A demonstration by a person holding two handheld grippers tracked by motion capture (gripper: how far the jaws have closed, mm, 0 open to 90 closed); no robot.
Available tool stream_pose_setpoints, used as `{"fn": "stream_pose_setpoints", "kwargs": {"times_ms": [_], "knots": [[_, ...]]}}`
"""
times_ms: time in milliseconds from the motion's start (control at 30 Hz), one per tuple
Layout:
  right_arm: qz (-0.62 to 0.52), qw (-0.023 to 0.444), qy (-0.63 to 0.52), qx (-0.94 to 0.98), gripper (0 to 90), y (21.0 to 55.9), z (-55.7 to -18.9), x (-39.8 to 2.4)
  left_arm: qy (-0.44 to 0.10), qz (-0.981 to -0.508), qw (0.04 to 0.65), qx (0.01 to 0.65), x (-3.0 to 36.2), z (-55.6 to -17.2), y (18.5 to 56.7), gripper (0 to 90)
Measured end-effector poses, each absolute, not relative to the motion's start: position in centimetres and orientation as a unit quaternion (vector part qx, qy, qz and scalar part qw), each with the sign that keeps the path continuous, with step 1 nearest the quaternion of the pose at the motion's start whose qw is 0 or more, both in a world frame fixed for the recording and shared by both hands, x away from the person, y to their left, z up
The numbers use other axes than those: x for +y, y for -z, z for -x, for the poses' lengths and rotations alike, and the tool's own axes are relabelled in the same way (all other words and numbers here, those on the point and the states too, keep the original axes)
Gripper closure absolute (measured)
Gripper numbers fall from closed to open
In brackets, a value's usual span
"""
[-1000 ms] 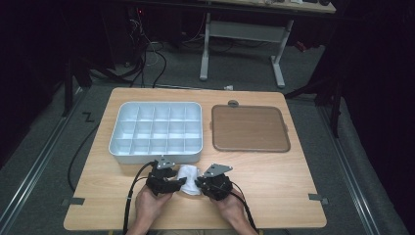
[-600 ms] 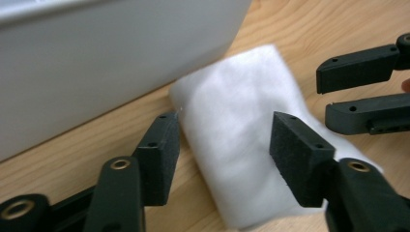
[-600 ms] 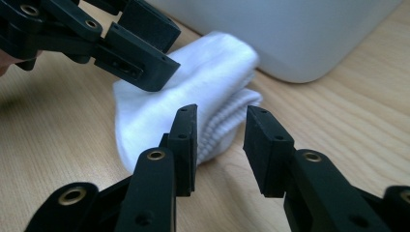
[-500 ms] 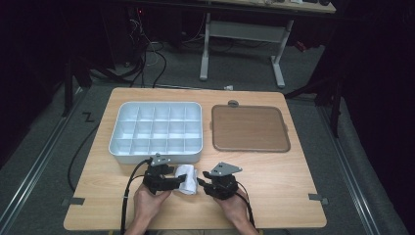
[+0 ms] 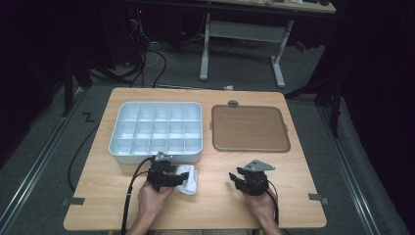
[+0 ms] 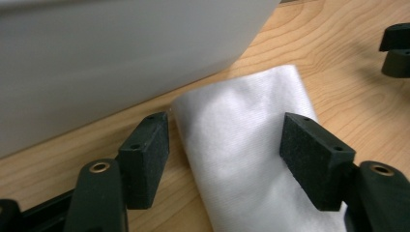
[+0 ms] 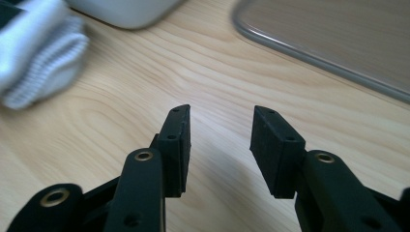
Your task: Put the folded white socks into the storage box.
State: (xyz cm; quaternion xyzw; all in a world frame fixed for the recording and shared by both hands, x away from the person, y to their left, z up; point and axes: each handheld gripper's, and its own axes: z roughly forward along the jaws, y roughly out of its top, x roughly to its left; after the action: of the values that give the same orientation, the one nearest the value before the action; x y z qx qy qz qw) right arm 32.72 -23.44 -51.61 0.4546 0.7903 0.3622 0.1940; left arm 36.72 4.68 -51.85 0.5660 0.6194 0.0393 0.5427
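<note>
A white rolled cloth lies on the wooden table, just in front of the compartment tray. My left gripper points at it from the left. In the left gripper view the cloth lies between the jaws of the left gripper, which have just been opening; the pads do not squeeze it. My right gripper sits apart to the right of the cloth. Its jaws have just been opening too, and the right gripper has only bare wood between them. The cloth shows at that view's upper left.
A white tray with several empty compartments stands behind the left hand. To its right lies a flat brown tray with a grey rim. Cables trail from both grippers toward the table's front edge.
The right gripper has let go of the cloth and slid away to the right, with its jaws wider. The left gripper has stayed put and spread its jaws around the cloth.
</note>
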Motion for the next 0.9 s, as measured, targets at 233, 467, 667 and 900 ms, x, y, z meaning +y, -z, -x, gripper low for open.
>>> {"fn": "stream_pose_setpoints", "kwargs": {"times_ms": [233, 467, 667, 900], "knots": [[-0.494, 0.204, -0.339, 0.774, 56.6, 52.6, -32.4, -26.6, -0.045, -0.57, 0.535, 0.622, 4.6, -36.8, 52.5, 35.2], [-0.508, 0.212, -0.343, 0.761, 51.8, 53.1, -32.3, -27.9, -0.033, -0.573, 0.528, 0.626, 4.7, -36.8, 52.5, 40.4], [-0.501, 0.218, -0.336, 0.767, 44.3, 53.1, -32.4, -27.5, -0.017, -0.573, 0.53, 0.625, 4.7, -36.7, 52.5, 49.2], [-0.494, 0.225, -0.329, 0.773, 41.8, 53.2, -32.4, -27.2, -0.013, -0.573, 0.536, 0.619, 4.4, -36.1, 52.5, 52.3]]}}
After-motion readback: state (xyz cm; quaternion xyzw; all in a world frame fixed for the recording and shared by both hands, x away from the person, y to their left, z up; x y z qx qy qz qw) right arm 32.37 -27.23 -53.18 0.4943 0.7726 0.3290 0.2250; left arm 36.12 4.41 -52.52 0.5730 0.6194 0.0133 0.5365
